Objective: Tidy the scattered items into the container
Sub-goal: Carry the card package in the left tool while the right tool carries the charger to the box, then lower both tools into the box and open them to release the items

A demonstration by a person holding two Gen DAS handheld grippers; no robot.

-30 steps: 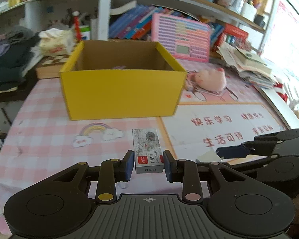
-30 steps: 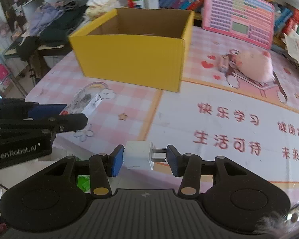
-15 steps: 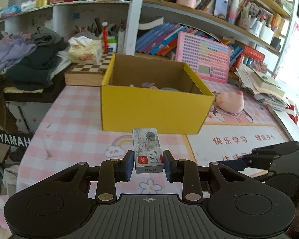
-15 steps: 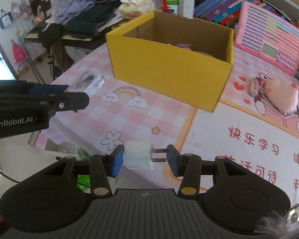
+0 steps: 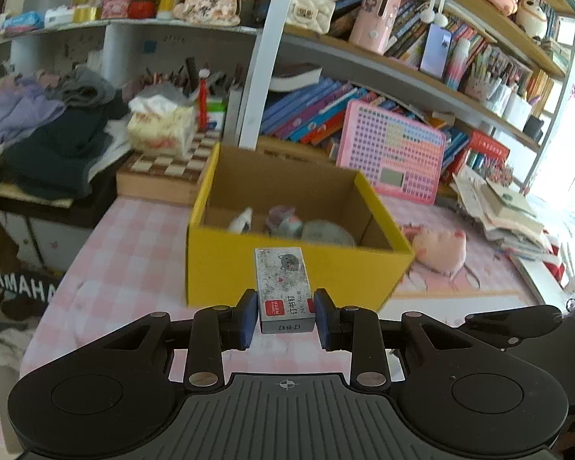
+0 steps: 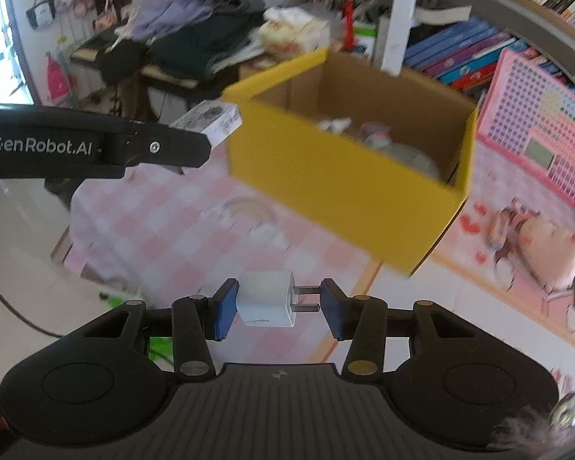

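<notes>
My left gripper point(image 5: 285, 318) is shut on a small staple box point(image 5: 283, 289) with a grey cat picture and a red label, held in the air just in front of the yellow cardboard box point(image 5: 287, 268). Inside the yellow box point(image 6: 337, 176) lie a small bottle and grey and purple soft items point(image 5: 287, 224). My right gripper point(image 6: 279, 306) is shut on a white plug charger point(image 6: 266, 303), gripped between its body and its two prongs, over the pink checked tablecloth point(image 6: 195, 230). In the right wrist view the left gripper's finger point(image 6: 96, 147) carries the staple box point(image 6: 211, 120) at the left.
A pink plush pig point(image 5: 439, 255) lies on the table right of the box. A pink toy keyboard point(image 5: 393, 157) leans behind it. A chessboard case point(image 5: 165, 176), tissue pack point(image 5: 161, 130), piled clothes point(image 5: 50, 134) and full bookshelves stand behind.
Both grippers have risen and moved toward the yellow box with their loads; the box's inside has come into view. The right wrist has rolled, so the box looks tilted.
</notes>
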